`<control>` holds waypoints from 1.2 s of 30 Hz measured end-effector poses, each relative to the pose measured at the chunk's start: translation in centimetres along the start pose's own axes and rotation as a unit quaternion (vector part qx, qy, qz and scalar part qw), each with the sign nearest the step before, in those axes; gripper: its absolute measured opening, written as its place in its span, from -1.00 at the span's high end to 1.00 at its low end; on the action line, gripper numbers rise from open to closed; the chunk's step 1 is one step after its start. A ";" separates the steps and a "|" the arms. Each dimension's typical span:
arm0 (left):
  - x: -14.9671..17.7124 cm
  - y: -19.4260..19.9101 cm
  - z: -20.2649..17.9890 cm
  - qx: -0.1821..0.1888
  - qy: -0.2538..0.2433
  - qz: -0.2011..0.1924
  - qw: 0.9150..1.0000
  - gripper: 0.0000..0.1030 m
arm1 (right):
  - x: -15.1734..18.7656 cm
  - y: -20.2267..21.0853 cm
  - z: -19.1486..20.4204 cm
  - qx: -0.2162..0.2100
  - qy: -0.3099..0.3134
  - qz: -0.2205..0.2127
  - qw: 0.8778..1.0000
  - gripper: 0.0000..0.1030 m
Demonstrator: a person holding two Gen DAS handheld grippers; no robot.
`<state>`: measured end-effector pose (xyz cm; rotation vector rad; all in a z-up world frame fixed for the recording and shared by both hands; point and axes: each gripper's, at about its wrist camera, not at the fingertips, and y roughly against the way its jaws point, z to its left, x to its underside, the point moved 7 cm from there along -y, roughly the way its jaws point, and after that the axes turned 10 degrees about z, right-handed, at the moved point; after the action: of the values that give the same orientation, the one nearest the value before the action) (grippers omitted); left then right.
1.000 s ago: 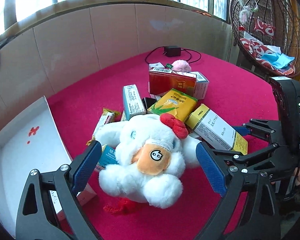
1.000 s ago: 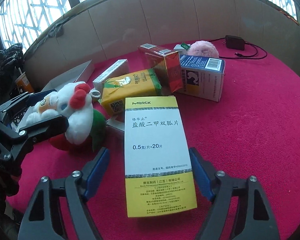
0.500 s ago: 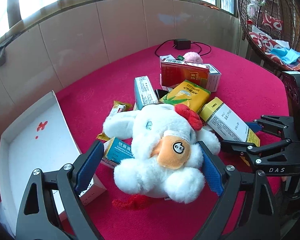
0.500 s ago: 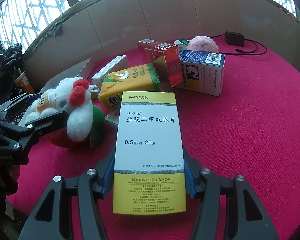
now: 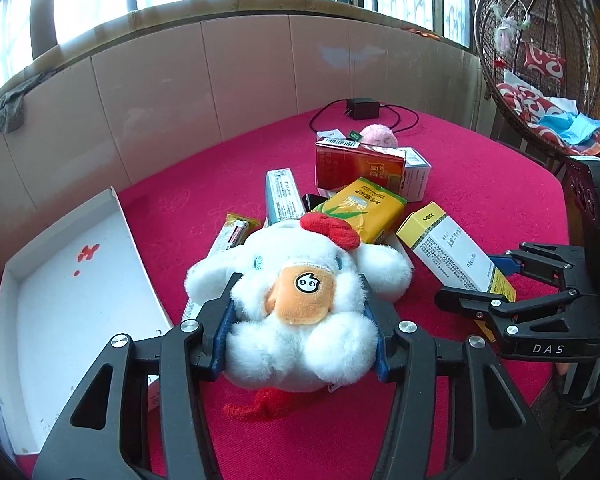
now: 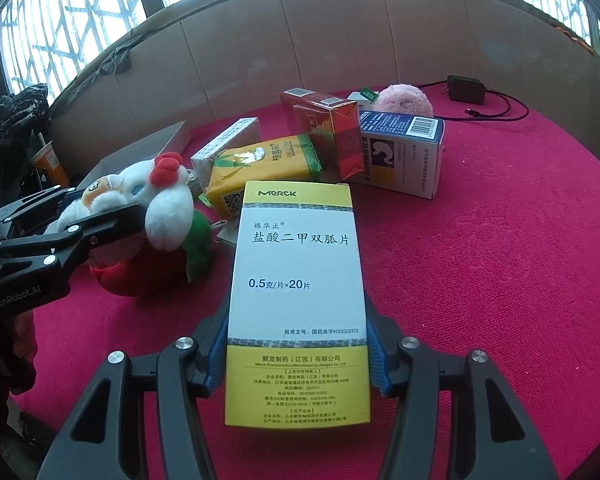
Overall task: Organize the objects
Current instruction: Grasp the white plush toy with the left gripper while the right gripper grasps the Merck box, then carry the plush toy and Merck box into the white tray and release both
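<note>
**Both grippers clamped: plush in left, pill box in right**

Red cloth [image 5: 480, 184] covers the table, clutter piled mid-scene. White tray [image 5: 60, 304] sits at the left edge, open and shallow, red marks on its floor.

Plush [image 5: 300, 304]: white fluffy toy, orange patch with a black-and-white eye print, red bow on top, red and green parts underneath. It lies near the tray's right wall, in front of the box pile. Left gripper [image 5: 300, 336] is closing on it; blue pads sink into the fur on both sides, jaws at a medium gap.

Pill box [image 6: 298, 304]: flat white carton, yellow bands at both ends, "Merck" on the far band, Chinese print on the face. It sits lengthwise between the right gripper [image 6: 298, 354] fingers, far end pointing at the pile. Pads press both long edges, jaws narrow around it.

Behind: blue-white box [image 6: 400, 156] standing, red box [image 6: 332, 132] leaning on it, yellow pack [image 6: 260, 168] flat, pink pompom [image 6: 404, 98] farther back, black charger [image 6: 466, 90] with cable at the far right.
</note>
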<state>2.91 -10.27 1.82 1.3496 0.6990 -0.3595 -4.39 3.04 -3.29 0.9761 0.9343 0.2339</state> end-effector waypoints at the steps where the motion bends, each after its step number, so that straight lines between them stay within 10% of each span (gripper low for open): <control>1: -0.1 0.3 0.0 0.000 0.000 -0.005 1.000 -0.02 | -0.1 0.4 0.0 -0.001 -0.001 -0.005 1.000 -0.08; 36: 0.8 5.1 5.6 -0.030 0.086 -0.069 0.993 -0.02 | -3.0 5.3 4.4 -0.007 0.030 -0.055 0.998 -0.09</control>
<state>8.06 -14.55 5.50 1.2885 0.9421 -0.3318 -1.66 1.70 3.58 0.9055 1.0373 0.1782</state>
